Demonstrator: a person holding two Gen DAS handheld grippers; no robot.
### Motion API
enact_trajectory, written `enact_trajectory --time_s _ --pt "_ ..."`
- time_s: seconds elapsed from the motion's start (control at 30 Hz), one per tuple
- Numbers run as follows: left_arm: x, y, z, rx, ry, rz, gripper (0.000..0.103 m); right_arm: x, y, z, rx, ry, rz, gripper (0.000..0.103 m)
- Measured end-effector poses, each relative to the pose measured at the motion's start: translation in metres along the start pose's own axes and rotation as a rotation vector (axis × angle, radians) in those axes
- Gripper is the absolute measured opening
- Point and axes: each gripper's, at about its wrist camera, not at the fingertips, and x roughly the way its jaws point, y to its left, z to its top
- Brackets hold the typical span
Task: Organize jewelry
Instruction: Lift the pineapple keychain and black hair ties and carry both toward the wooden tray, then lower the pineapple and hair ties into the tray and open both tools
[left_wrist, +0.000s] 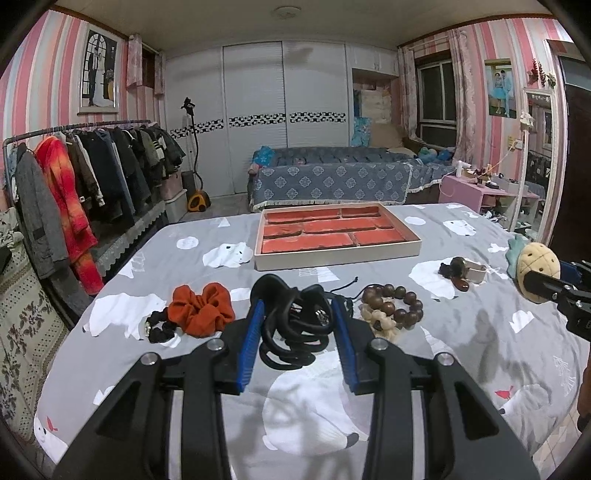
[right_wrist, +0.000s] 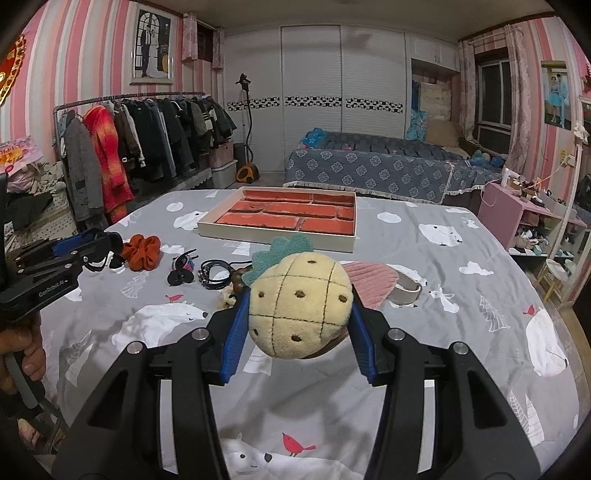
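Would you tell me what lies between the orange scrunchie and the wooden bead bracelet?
In the left wrist view, the left gripper holding a black hair claw sits between the orange scrunchie and the bead bracelet.

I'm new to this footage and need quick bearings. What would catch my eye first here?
The plush pineapple clamped in the right tool, close to that camera, stands out most. The left tool grips a black claw hair clip above the grey polar-bear bedsheet. Beyond them lies a shallow tray with empty orange compartments, and an orange scrunchie sits left of the clip.
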Motion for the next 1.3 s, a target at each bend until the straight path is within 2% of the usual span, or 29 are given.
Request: enact_trajectory --time_s 0.2,0.43,0.67,0.8,0.9,1.07,1.2,1.3 --pt "0.007 0.004 0.009 -0.011 -0.011 0.0 0.038 0.006 0.0 0.005 -0.01 -0.003 -0.001 0.05" --pt "0.026 0.003 0.034 0.004 -0.066 0.005 0.038 0.02 -0.004 0.026 -0.034 -0.037 -0.017 0.05" --pt "0.059 0.0 0.075 0.029 -0.142 0.014 0.038 0.044 -0.017 0.072 -0.047 -0.102 -0.043 0.05" --pt "0.085 0.007 0.103 -0.012 -0.182 0.016 0.038 0.069 -0.019 0.1 -0.054 -0.129 -0.039 0.05" --pt "0.118 0.016 0.122 -0.06 -0.165 -0.017 0.038 0.092 -0.021 0.117 -0.042 -0.15 -0.032 0.05" --pt "0.177 0.023 0.131 -0.082 -0.133 -0.029 0.038 0.135 -0.019 0.147 -0.034 -0.171 -0.015 0.05" --pt "0.232 0.029 0.122 -0.123 -0.036 -0.028 0.038 0.191 -0.019 0.159 -0.039 -0.101 -0.008 0.05" --pt "0.258 0.03 0.112 -0.133 0.011 -0.025 0.038 0.235 -0.021 0.156 -0.025 -0.032 -0.007 0.05"
